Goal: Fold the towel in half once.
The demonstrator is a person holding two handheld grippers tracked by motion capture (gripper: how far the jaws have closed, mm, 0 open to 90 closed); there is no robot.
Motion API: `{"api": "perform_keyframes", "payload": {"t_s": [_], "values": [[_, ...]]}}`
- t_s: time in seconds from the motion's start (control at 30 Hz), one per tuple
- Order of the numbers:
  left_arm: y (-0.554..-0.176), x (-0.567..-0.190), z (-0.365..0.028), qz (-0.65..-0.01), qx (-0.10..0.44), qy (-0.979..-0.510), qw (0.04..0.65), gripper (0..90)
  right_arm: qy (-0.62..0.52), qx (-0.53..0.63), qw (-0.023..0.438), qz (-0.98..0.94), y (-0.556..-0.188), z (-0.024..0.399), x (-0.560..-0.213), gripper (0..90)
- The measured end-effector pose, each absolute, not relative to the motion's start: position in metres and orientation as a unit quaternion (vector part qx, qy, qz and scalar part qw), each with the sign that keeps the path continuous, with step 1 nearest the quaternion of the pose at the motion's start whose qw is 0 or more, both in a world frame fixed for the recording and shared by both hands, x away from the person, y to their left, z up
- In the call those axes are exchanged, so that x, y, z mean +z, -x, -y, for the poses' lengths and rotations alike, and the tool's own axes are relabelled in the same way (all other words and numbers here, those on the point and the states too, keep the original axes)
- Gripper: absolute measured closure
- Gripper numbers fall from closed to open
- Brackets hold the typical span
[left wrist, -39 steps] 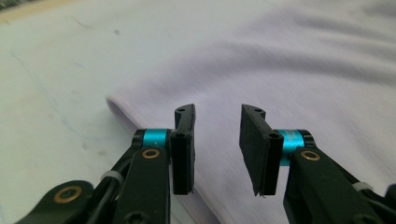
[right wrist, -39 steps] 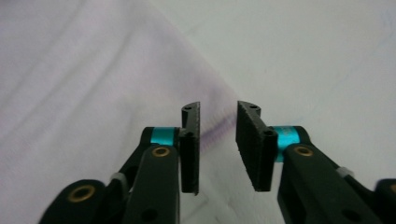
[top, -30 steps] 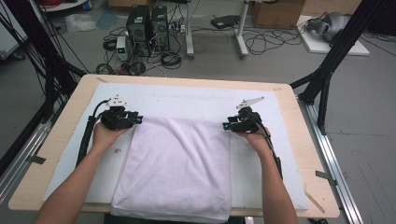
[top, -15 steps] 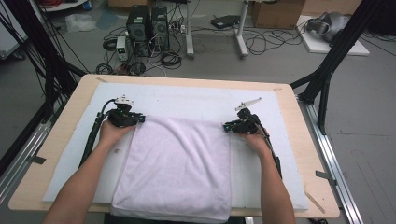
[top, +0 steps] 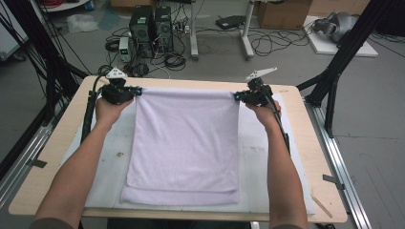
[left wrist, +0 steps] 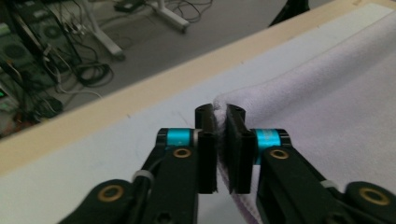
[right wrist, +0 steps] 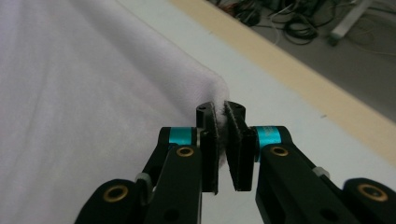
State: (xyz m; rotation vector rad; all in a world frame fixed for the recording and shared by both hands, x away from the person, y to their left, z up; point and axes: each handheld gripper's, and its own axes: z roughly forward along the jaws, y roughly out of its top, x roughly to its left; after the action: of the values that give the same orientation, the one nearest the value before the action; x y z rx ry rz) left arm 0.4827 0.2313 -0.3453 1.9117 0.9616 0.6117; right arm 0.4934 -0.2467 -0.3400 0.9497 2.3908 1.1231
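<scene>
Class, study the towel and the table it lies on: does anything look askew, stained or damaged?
Nothing is damaged. The towel is held evenly at its far corners by the left tongs and right tongs. Its near end lies doubled, lower layer peeking out. The white mat shows faint smudges.

The towel (top: 186,143) hides the mat beneath it, its corners are buried between black pads (left wrist: 206,140), and both forearms (top: 76,181) run off the bottom edge; background cables look blurred, perhaps tangled.
</scene>
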Motion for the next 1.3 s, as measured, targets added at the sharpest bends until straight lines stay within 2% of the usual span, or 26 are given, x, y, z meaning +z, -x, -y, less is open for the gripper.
{"api": "perform_keyframes", "payload": {"t_s": [0.03, 0.07, 0.2, 0.37, 0.43, 0.47, 0.53, 0.83, 1.1, 1.2, 1.3], "values": [[-0.485, -0.342, -0.230, -0.389, 0.243, -0.767, 0.449, 75.0, -0.345, 0.391, 0.170, -0.837, -0.498, 0.247, -0.337, 69.3], [-0.487, -0.341, -0.229, -0.391, 0.240, -0.768, 0.447, 70.7, -0.356, 0.390, 0.170, -0.832, -0.503, 0.247, -0.338, 64.2], [-0.486, -0.350, -0.233, -0.400, 0.221, -0.780, 0.427, 60.9, -0.358, 0.382, 0.140, -0.840, -0.502, 0.247, -0.353, 56.4], [-0.467, -0.373, -0.244, -0.396, 0.195, -0.784, 0.437, 57.0, -0.347, 0.388, 0.122, -0.845, -0.481, 0.249, -0.371, 51.1], [-0.457, -0.380, -0.247, -0.389, 0.192, -0.790, 0.434, 56.7, -0.349, 0.378, 0.097, -0.852, -0.474, 0.248, -0.373, 45.7], [-0.452, -0.382, -0.248, -0.387, 0.192, -0.792, 0.431, 56.0, -0.347, 0.376, 0.087, -0.855, -0.470, 0.246, -0.372, 45.7], [-0.441, -0.384, -0.249, -0.379, 0.192, -0.795, 0.432, 54.5, -0.324, 0.389, 0.113, -0.855, -0.455, 0.244, -0.368, 47.8], [-0.390, -0.390, -0.253, -0.341, 0.186, -0.805, 0.449, 50.1, -0.280, 0.412, 0.115, -0.860, -0.393, 0.238, -0.371, 46.7], [-0.349, -0.404, -0.251, -0.311, 0.174, -0.823, 0.443, 46.4, -0.264, 0.423, 0.104, -0.861, -0.352, 0.242, -0.390, 48.3], [-0.337, -0.409, -0.249, -0.303, 0.164, -0.828, 0.443, 45.8, -0.261, 0.404, 0.084, -0.873, -0.344, 0.239, -0.395, 47.4], [-0.324, -0.412, -0.249, -0.295, 0.159, -0.829, 0.448, 45.4, -0.252, 0.425, 0.088, -0.865, -0.333, 0.239, -0.396, 48.1]]}}
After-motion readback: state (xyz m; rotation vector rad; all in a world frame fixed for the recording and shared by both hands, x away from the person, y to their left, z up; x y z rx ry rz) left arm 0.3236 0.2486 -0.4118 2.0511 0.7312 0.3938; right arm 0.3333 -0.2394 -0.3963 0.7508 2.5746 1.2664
